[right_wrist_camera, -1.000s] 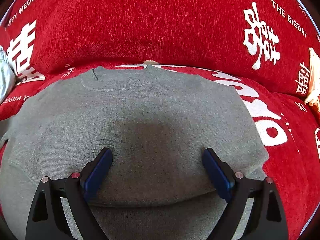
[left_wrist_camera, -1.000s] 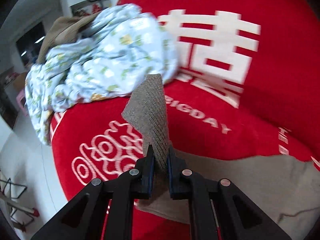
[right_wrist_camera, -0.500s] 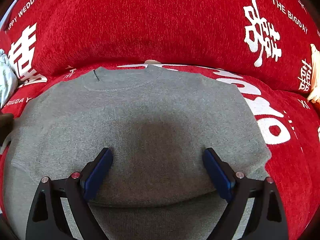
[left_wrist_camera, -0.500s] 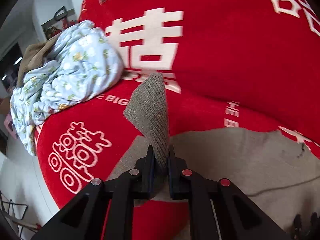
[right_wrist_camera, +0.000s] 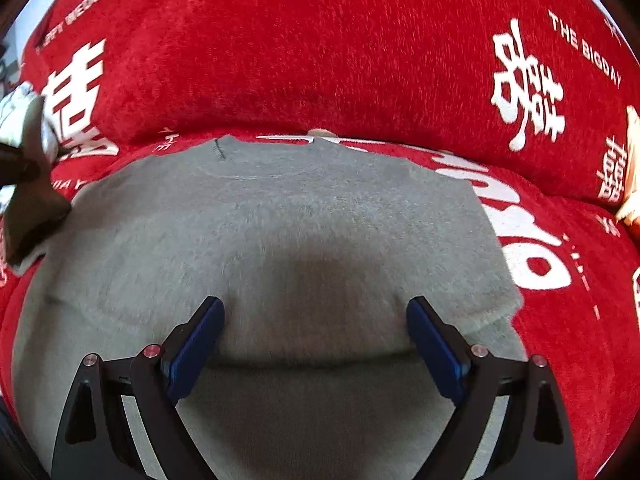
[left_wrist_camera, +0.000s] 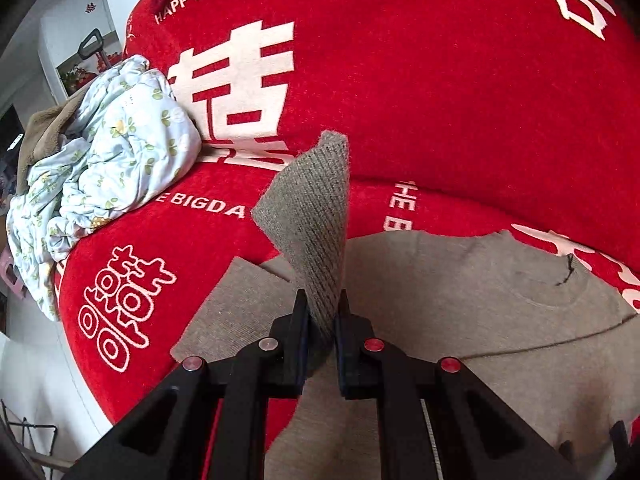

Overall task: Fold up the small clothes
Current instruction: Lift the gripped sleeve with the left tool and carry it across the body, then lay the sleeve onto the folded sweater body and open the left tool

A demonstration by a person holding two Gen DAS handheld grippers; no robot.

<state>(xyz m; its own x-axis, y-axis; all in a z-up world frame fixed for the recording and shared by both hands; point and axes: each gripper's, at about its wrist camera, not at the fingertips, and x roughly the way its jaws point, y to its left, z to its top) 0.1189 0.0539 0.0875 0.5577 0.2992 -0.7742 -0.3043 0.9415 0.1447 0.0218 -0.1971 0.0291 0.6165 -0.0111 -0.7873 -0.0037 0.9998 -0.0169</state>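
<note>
A grey knit sweater (right_wrist_camera: 280,232) lies flat on the red sofa seat, collar toward the backrest. My left gripper (left_wrist_camera: 322,312) is shut on the ribbed cuff of the sweater's sleeve (left_wrist_camera: 312,216), which stands up above the sweater's body (left_wrist_camera: 460,292). In the right wrist view the lifted sleeve and left gripper show at the far left edge (right_wrist_camera: 28,200). My right gripper (right_wrist_camera: 316,328) is open, low over the sweater's lower middle, with nothing between its blue pads (right_wrist_camera: 192,344).
The red sofa (left_wrist_camera: 440,100) has white wedding lettering. A crumpled pale floral garment (left_wrist_camera: 108,160) and a brown one (left_wrist_camera: 44,132) are heaped at the sofa's left end. The seat's front left edge drops to a white floor (left_wrist_camera: 40,380). A cream item (right_wrist_camera: 630,168) lies at the right.
My left gripper has carried the sleeve cuff to the right, in over the sweater's body. The floral heap has slid left in its view. My right gripper has stayed open over the sweater.
</note>
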